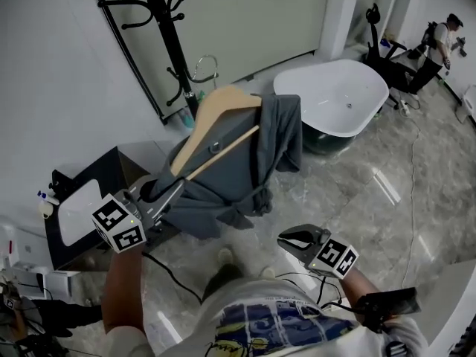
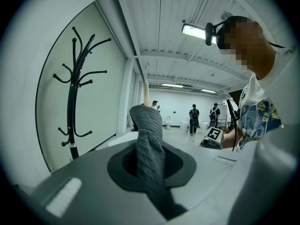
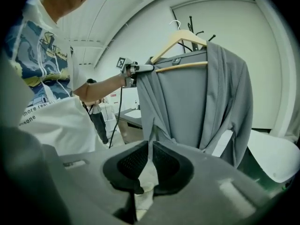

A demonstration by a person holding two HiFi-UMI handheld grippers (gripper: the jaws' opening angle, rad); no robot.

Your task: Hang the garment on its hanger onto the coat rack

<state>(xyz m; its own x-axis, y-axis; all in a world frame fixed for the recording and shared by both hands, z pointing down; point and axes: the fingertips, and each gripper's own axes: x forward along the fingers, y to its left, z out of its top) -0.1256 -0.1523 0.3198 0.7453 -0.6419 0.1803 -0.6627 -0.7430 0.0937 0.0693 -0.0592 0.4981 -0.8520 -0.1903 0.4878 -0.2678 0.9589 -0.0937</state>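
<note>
A grey garment (image 1: 238, 166) hangs on a wooden hanger (image 1: 222, 108), held up in the air in front of me. My left gripper (image 1: 175, 187) is shut on a fold of the garment's grey cloth (image 2: 148, 146) at its left edge. The black coat rack (image 1: 165, 32) stands against the wall beyond the hanger, apart from it; in the left gripper view the coat rack (image 2: 72, 100) is at the left. My right gripper (image 1: 288, 238) hangs low at my right, shut and empty. In its own view the right gripper (image 3: 151, 146) faces the garment (image 3: 201, 97) and hanger (image 3: 180, 41).
A white bathtub (image 1: 338, 99) stands on the marble floor to the right of the rack. A dark cabinet with a white top (image 1: 78, 214) sits at my left. Cables trail over the floor. People (image 1: 439, 39) stand at the far right of the room.
</note>
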